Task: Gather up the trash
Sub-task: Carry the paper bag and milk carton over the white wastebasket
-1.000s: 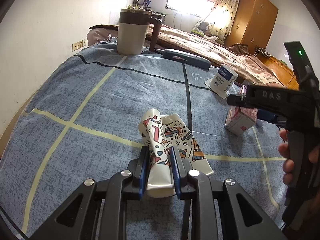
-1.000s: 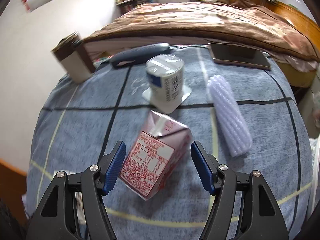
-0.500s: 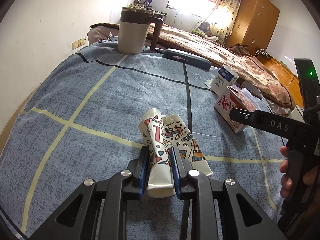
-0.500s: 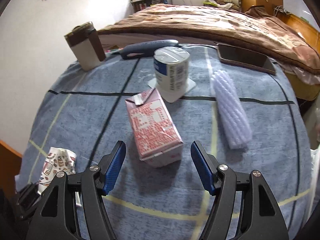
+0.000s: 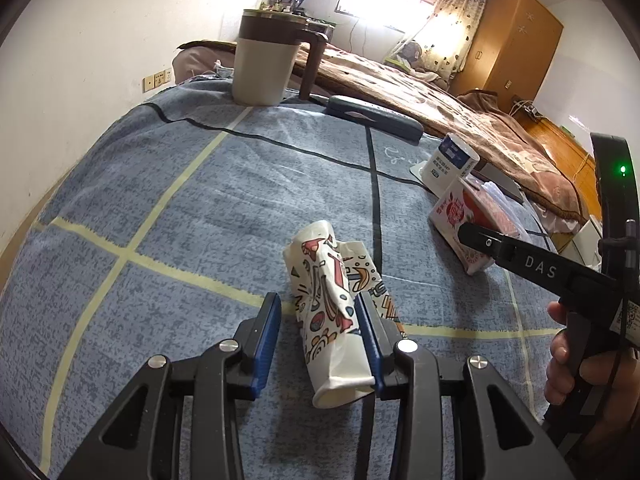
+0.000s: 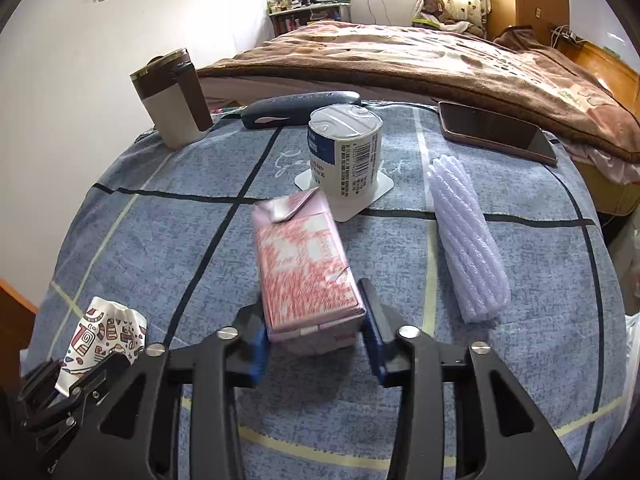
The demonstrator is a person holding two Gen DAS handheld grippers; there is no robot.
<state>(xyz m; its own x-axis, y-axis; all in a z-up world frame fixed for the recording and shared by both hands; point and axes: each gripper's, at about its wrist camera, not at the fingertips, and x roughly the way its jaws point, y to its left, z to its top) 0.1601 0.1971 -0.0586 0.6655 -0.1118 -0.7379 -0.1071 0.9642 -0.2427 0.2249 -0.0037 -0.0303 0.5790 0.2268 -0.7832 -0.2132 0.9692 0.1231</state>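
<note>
A crumpled patterned paper cup [image 5: 332,308] lies on the blue checked cloth [image 5: 200,200] between the fingers of my left gripper [image 5: 320,320]. Those jaws are opening: the left pad stands clear of the cup and the right pad still rests against it. A pink milk carton [image 6: 304,268] lies lengthwise in front of my right gripper [image 6: 314,340]. The right jaws are closing on its near end, and both pads touch its sides. In the left wrist view the carton [image 5: 456,216] shows at the right behind a right gripper finger [image 5: 520,260].
A white and blue can [image 6: 344,148] stands on a card just beyond the carton. A ribbed foam roll [image 6: 464,240] lies to its right, with a phone [image 6: 496,132] behind. A brown-lidded mug [image 6: 172,100] and a dark case [image 6: 300,108] sit at the far edge, before a bed [image 6: 400,52].
The left jaws have opened and let go of the cup, which stays in place. The right jaws have closed in from wide open onto the carton.
</note>
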